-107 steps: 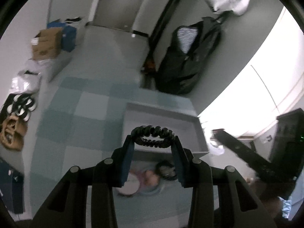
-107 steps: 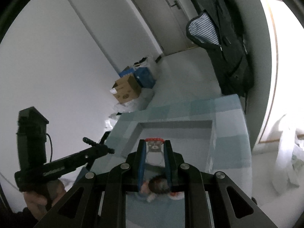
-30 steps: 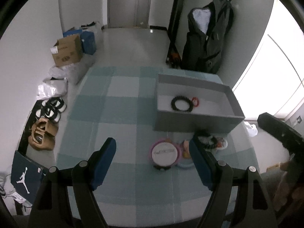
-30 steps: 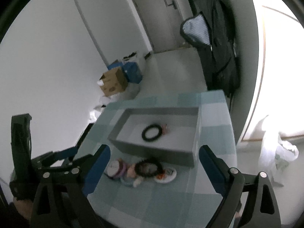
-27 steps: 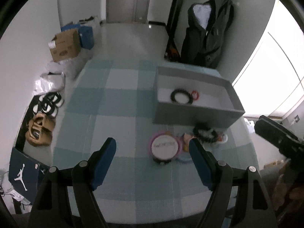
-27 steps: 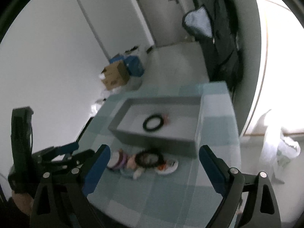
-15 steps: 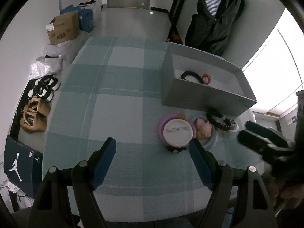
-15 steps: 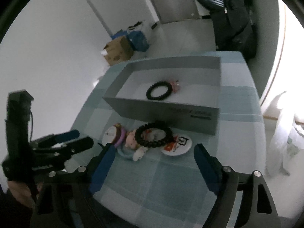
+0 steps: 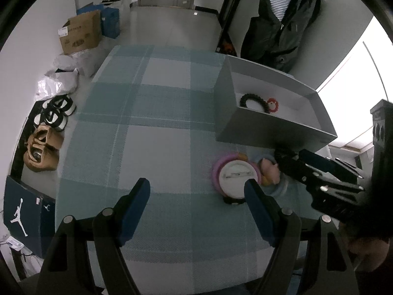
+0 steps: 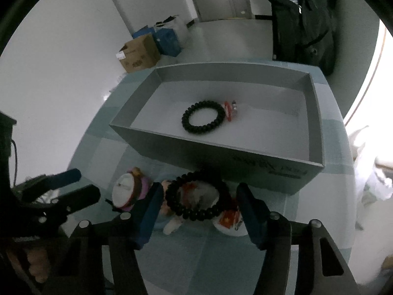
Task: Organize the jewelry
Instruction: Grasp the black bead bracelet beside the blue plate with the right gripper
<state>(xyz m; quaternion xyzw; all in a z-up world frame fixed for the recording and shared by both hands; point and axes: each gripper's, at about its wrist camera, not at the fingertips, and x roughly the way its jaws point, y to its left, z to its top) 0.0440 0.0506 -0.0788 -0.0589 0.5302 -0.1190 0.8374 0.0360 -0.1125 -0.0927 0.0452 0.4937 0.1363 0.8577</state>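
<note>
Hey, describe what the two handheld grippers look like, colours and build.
Both are matte black frames with round silver bolts. The left gripper and right gripper each carry two fingers with dark blue pads. A thin black cable runs by the left one's boxy black body.

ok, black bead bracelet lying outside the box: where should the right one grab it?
From above, across the ring. The bead bracelet lies flat on the pile of trinkets, so pinch its two outer sides. The right hand-held gripper already straddles it, jaws closing, pads not yet touching.
</note>
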